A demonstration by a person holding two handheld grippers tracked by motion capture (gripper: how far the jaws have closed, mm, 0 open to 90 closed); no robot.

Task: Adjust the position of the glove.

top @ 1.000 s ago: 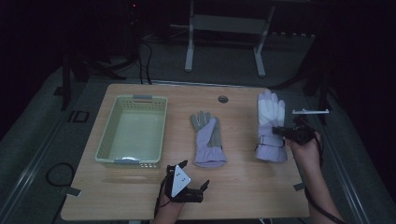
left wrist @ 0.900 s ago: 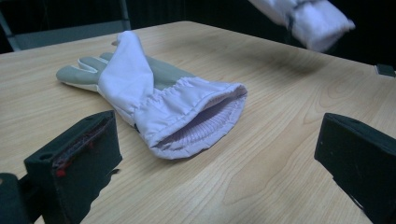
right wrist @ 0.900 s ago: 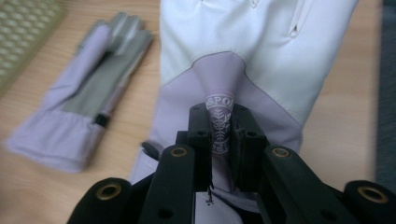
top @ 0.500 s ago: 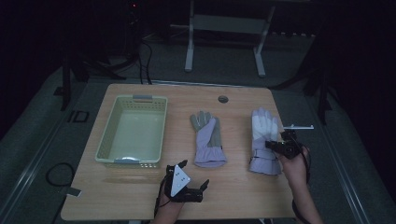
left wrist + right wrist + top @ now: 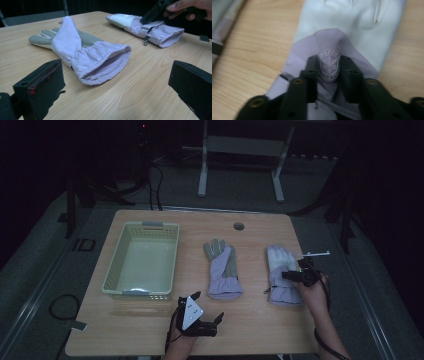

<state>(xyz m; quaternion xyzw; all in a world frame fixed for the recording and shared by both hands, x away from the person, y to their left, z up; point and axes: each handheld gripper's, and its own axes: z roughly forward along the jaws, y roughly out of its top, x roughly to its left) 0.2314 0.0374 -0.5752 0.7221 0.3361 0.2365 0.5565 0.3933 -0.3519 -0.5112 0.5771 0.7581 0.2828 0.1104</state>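
The wooden table (image 5: 150, 330) carries everything, largest first; at its left stands a pale green basket (image 5: 116, 265), nothing in it; right of the basket, near the middle, lies a lilac glove with grey palm (image 5: 223, 270), fingers pointing far, cuff toward the near edge; farther right lies the second lilac glove (image 5: 281, 276), white at the fingers, cuff also near; a small round hole (image 5: 239, 226) sits in the tabletop at the far side.

The right gripper (image 5: 329, 65) has its jaws pressed onto a fold of the second glove's back, pinching the fabric that bears a round embossed badge (image 5: 329, 64); in the left gripper view the same glove (image 5: 147, 27) shows with that gripper on it, a zip pull hanging at the wrist. The left gripper (image 5: 197, 316) rests at the near edge, just near of the grey-palmed glove's cuff (image 5: 105, 67); its jaws stand spread wide apart, holding nothing.

The step in hand looks like gathering the gloves, with the right-hand one just seized; both are on the table, apart from each other and from the basket. The next move probably calls for lifting that glove clear without losing the thin pinch, then carrying it left; the limp fabric may sag and drag, so it needs height before travel; the left gripper is well placed to close on the open cuff before it.
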